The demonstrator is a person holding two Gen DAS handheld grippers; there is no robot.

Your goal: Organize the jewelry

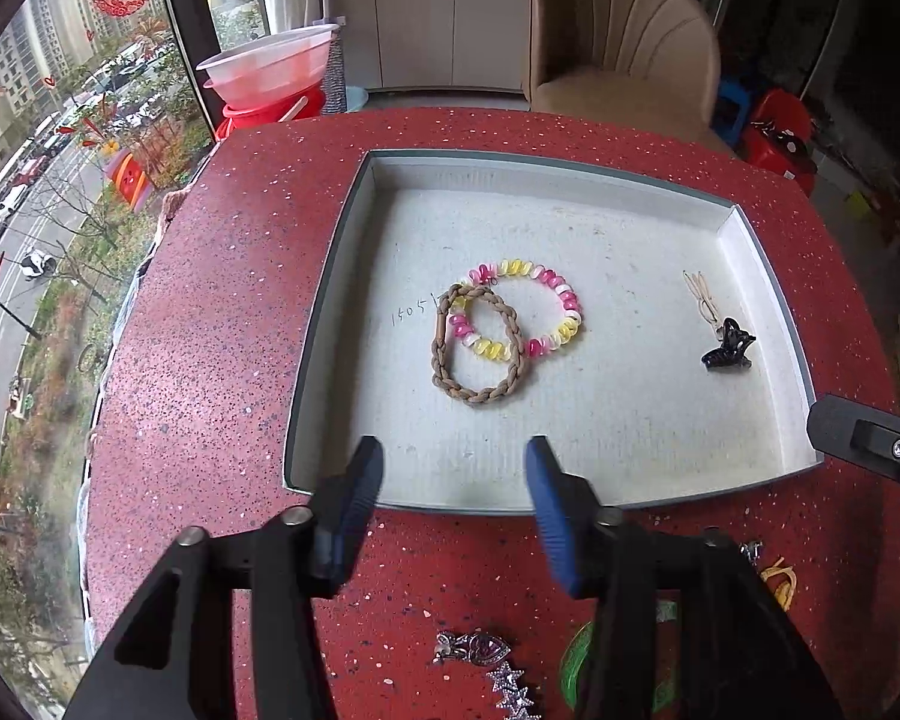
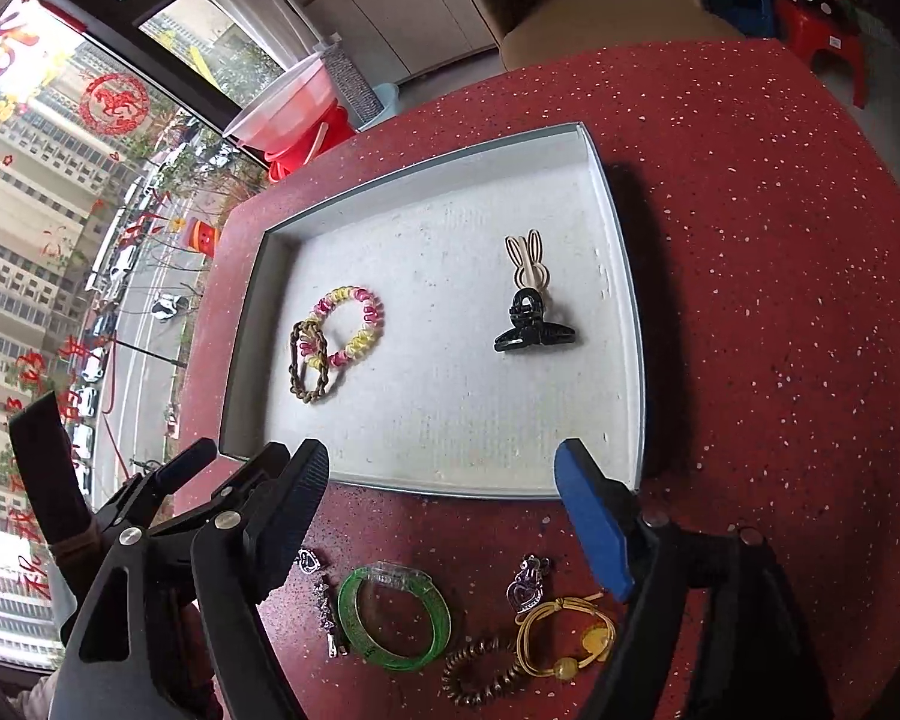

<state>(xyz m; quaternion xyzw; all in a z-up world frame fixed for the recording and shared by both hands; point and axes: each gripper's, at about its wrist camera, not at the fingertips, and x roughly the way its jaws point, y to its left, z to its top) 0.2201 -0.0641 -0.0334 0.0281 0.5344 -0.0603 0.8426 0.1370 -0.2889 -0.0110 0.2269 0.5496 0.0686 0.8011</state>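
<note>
Above the near rim of the tray (image 1: 324,276), the left gripper (image 1: 453,468) is held with its blue-padded jaws spread apart and nothing between them. The right gripper (image 2: 444,474) is likewise spread wide and empty, its fingers straddling the tray's near edge.

Inside the grey tray, a braided brown hair tie (image 1: 480,348) is seen overlapping a pink, yellow and white coil bracelet (image 1: 525,315); the two rings lie flat and touching, left of centre. Toward the right wall, a black claw clip (image 2: 531,324) is set with its handles spread across the tray, and a beige rabbit-ear clip (image 2: 527,261) lies just beyond it, its long axis running toward the far wall, ears pointing away. Bare floor is left between the two groups and along the near edge.

On the red speckled table (image 2: 750,240), short of the tray, a green bangle (image 2: 393,615), a brown spiral tie (image 2: 480,675), a yellow beaded cord (image 2: 570,636), a silver heart pendant (image 2: 525,588) and a silver star clip (image 1: 513,690) are laid close together. Open tabletop is seen right of the tray.
</note>
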